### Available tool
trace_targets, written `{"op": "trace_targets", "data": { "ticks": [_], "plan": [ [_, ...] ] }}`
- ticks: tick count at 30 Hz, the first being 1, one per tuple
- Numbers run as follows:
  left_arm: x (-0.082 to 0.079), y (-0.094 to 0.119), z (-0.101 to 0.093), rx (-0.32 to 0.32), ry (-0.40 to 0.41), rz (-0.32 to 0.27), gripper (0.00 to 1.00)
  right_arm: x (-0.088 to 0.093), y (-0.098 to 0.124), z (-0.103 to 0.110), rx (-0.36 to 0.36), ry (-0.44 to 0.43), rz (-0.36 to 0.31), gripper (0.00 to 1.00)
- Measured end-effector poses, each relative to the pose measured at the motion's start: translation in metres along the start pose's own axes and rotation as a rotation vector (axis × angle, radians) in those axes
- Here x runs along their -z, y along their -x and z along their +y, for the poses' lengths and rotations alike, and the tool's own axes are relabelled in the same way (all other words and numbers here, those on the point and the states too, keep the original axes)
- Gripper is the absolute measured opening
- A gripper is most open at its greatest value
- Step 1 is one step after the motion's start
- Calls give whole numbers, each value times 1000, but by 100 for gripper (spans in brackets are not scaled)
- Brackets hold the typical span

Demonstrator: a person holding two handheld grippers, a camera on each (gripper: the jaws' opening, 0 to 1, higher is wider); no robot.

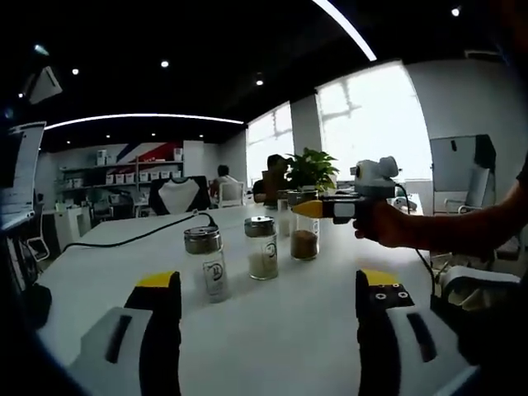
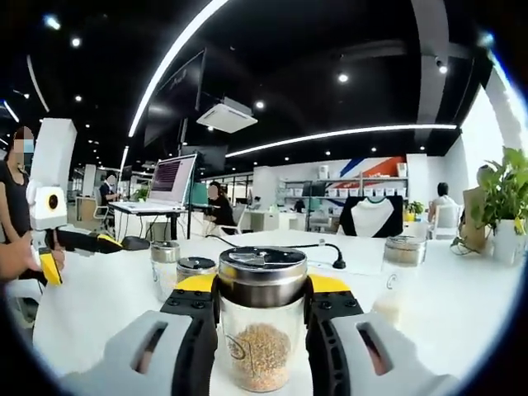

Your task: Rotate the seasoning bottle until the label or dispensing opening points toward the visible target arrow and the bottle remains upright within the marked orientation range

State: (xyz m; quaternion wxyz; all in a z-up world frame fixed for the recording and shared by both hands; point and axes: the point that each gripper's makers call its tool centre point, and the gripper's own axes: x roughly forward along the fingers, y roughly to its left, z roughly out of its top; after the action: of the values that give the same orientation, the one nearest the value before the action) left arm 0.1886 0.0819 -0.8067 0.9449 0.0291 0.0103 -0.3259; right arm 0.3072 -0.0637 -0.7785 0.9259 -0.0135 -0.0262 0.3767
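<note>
A glass seasoning bottle (image 2: 262, 334) with a steel shaker lid and brown grains stands upright on the white table (image 2: 462, 313). My right gripper (image 2: 262, 290) is shut on it, one jaw pressed against each side just below the lid. From the left gripper view the same brown-filled bottle (image 1: 304, 237) stands farthest right in a row, with the right gripper (image 1: 318, 209) reaching it from the right at lid height. My left gripper (image 1: 268, 285) hangs open above the table (image 1: 280, 330), short of the row and holding nothing. The left gripper (image 2: 78, 254) also appears at the far left, in a person's hand.
Two more shakers with pale contents (image 1: 206, 262) (image 1: 262, 247) stand left of the held one. Another shaker (image 2: 400, 276) stands to the right. A black cable (image 1: 132, 235) crosses the far table. A potted plant (image 1: 312, 169), a laptop (image 2: 169, 183) and seated people lie behind.
</note>
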Motion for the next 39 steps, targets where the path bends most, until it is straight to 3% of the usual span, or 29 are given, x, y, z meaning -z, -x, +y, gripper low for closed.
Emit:
{"op": "trace_targets", "data": {
  "ticks": [9, 39],
  "plan": [
    [-2, 0, -2, 1, -7, -1, 91, -1, -1, -4, 2, -3, -34, 39],
    [-1, -1, -3, 5, -8, 4, 90, 1, -1, -5, 38, 13, -13, 39]
  ]
}}
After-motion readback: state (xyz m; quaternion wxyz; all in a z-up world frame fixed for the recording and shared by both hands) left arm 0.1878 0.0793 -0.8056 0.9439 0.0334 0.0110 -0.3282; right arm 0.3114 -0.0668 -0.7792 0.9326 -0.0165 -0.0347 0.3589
